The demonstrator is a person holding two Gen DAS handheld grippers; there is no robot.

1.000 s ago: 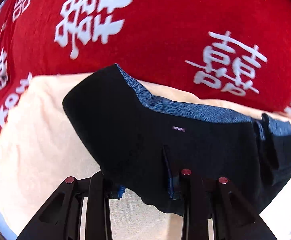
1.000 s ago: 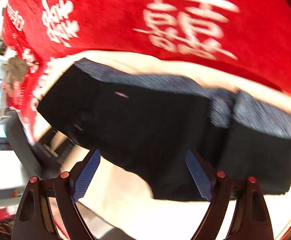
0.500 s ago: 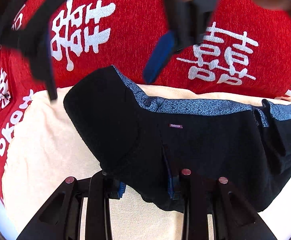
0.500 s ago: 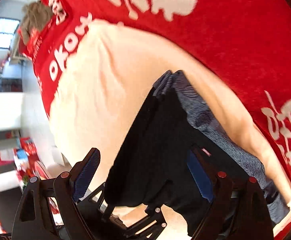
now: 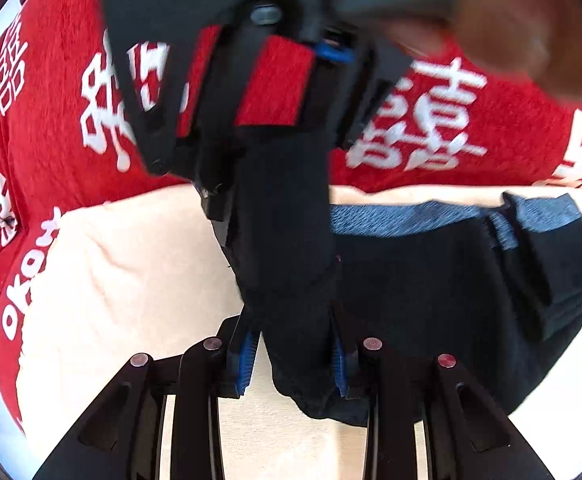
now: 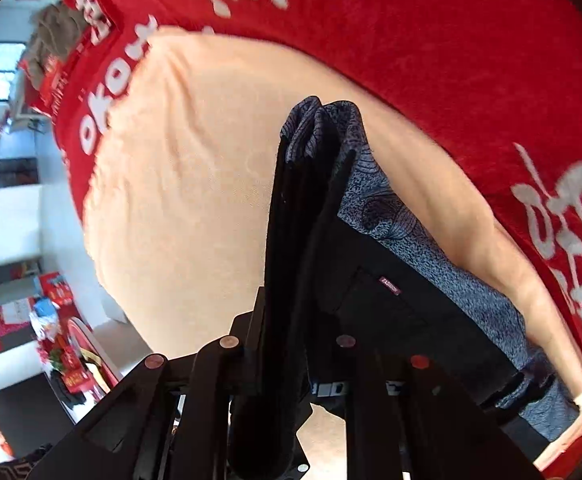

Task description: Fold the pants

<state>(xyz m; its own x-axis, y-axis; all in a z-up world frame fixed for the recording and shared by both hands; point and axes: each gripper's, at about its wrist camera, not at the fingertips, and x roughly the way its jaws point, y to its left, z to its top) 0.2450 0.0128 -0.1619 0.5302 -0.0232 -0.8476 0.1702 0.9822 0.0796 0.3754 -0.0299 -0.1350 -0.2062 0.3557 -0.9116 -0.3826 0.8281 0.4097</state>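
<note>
On cream towel (image 5: 131, 264): both grippers pinching dark pants (image 5: 431, 300) for a fold.
Left gripper (image 5: 293, 354) is clamping the near hem; right gripper (image 6: 291, 344) jaws are closing on bunched fabric. Next move probably calls for lifting both edges across together.

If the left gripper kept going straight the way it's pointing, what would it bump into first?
Probably nothing new: the left gripper already pinches the dark folded pants. Beyond that fabric lies the cream towel, though depth is hard to judge.
</note>
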